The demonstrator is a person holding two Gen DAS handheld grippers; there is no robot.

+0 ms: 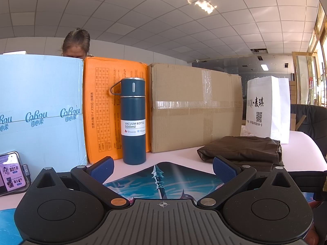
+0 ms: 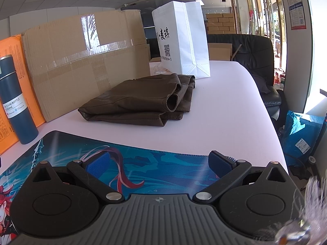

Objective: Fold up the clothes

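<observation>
A dark brown garment (image 2: pixel 143 102) lies folded in a flat stack on the white table (image 2: pixel 224 106), in front of the big cardboard box. In the left wrist view the same brown garment (image 1: pixel 243 149) sits just beyond the right fingertip. My left gripper (image 1: pixel 163 168) is open and holds nothing, low over a blue printed mat (image 1: pixel 163 177). Over the mat's near edge (image 2: pixel 143 163), my right gripper (image 2: pixel 161 163) also stands open and empty, well short of the garment.
Behind the table stand a pale blue carton (image 1: pixel 40 106), an orange box (image 1: pixel 102 110) and a taped cardboard box (image 1: pixel 194 106). A dark blue vacuum bottle (image 1: pixel 133 122) and a white paper bag (image 2: pixel 184 40) stand upright. A phone (image 1: pixel 12 171) lies left. A person's head (image 1: pixel 76 43) shows behind the boxes.
</observation>
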